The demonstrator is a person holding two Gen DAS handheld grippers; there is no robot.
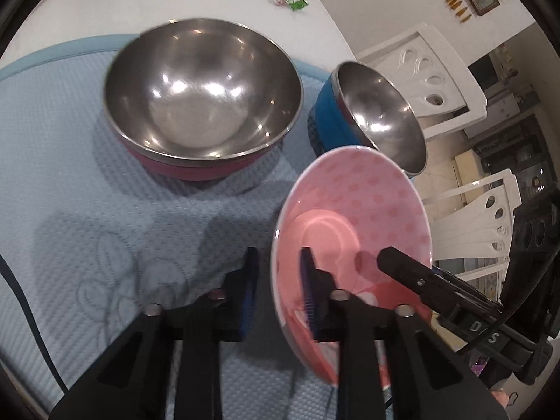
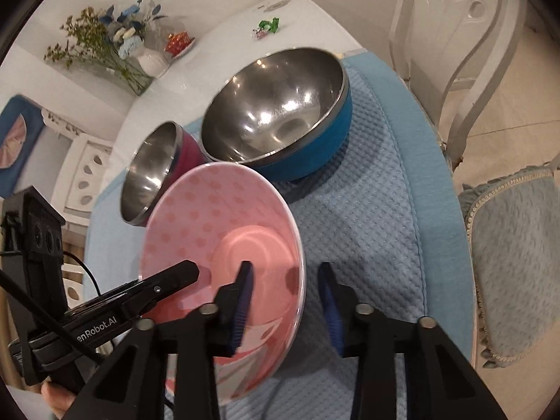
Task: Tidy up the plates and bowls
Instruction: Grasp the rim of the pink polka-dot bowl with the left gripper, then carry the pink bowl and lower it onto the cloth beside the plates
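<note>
Pink plate [image 1: 353,217] rim btwn spread fingers of both left gripper [image 1: 276,280] & right gripper [image 2: 285,294], neither visibly pinching.

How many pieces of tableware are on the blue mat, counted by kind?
Steel bowls: 2, the red-sided bowl and the blue-sided bowl.
Pink dotted plates: 1, the pink plate, tilted, with the rim between the fingers of both the left gripper and the right gripper.
Total: 3.
</note>
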